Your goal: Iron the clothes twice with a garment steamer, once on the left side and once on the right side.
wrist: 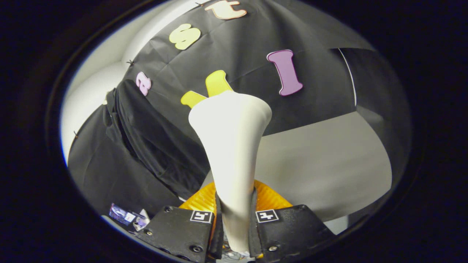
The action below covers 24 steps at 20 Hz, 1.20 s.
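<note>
You've got the black cloth (241,51) as backdrop: a grey surface (321,164) meets its lower edge, a white wall (95,76) flanks it, and small purple packets (122,214) lie well below it.

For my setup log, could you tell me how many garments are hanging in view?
1: a dark garment hangs against the booth wall, beyond the fingers and beside the white steamer that the gripper clamps. Its folds could hide another.

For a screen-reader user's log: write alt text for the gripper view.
The gripper is shut on the slim neck of a white garment steamer, whose wider head points up and away beyond the fingers. A dark garment hangs to the left against the black cloth wall, apart from the steamer head. An orange ribbed part shows just behind the fingers.
</note>
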{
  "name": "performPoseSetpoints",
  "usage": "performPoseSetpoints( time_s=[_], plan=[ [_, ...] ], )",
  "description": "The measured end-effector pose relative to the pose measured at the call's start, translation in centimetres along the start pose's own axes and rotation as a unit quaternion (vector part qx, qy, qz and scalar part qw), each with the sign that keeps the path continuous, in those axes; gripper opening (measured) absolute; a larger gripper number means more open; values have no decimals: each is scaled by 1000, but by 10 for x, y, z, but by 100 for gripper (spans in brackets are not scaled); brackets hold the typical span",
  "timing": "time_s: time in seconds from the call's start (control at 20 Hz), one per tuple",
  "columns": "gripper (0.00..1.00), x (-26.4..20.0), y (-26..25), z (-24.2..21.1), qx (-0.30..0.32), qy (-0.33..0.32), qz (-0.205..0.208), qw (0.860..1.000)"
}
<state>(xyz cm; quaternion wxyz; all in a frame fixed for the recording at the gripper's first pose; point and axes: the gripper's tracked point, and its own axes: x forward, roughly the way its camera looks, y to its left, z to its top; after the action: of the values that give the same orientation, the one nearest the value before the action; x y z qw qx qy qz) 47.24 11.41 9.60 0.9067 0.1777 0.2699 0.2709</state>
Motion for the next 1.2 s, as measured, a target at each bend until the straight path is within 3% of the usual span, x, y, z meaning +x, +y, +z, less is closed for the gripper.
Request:
performPoseSetpoints(
  time_s=[0.4, 0.7, 1.2],
  plan=[
    [30, -31, 71, -36, -46, -56, -58, 996],
    [30, -43, 147, -67, -62, -86, -68, 992],
    [30, -32, 265, -79, -107, -137, -110, 979]
  ],
)
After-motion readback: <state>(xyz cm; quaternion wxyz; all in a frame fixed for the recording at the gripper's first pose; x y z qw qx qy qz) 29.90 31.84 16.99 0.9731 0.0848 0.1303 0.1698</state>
